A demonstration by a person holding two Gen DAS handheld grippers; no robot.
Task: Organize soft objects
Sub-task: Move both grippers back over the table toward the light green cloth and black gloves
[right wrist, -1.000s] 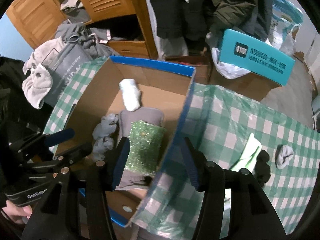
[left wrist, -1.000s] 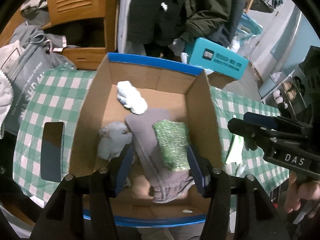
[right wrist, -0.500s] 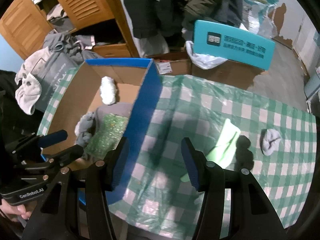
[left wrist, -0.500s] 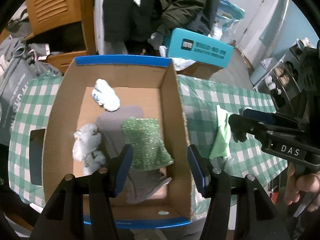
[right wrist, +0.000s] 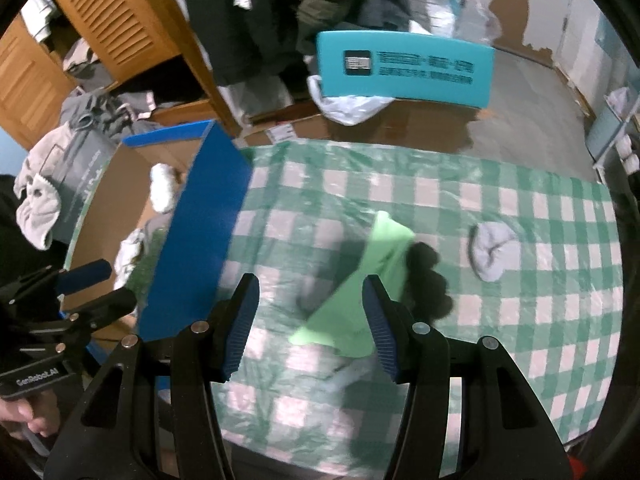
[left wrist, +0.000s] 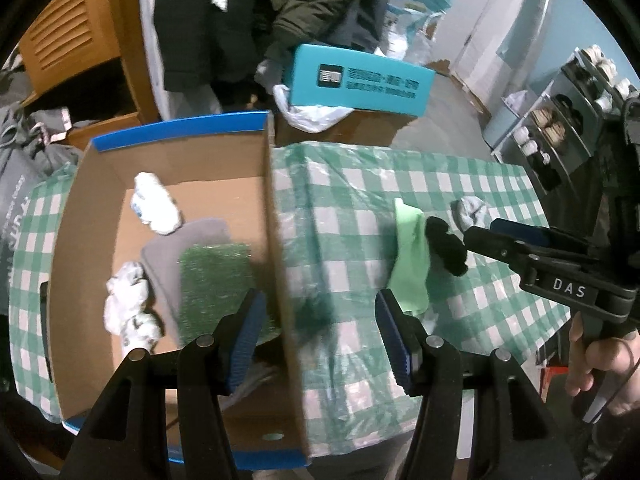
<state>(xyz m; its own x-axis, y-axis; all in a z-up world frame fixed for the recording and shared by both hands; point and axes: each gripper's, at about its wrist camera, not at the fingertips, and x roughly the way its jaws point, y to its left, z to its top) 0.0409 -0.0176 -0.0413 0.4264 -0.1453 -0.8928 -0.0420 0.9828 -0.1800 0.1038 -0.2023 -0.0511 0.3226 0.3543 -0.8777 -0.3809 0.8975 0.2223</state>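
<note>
Two grippers, left gripper and right gripper, hang with jaws apart, grasping nothing. The light green cloth lies on the checkered table; its near end is hidden behind the right gripper's finger. Its long axis runs away from the camera, leaning right, beside the black object, too blurred to identify.

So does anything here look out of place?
Yes: three soft things lie loose on the checked tablecloth, outside the cardboard box: a light green cloth, a black piece touching it, and a grey piece apart.

One cardboard box, two grippers, one tablecloth.
</note>
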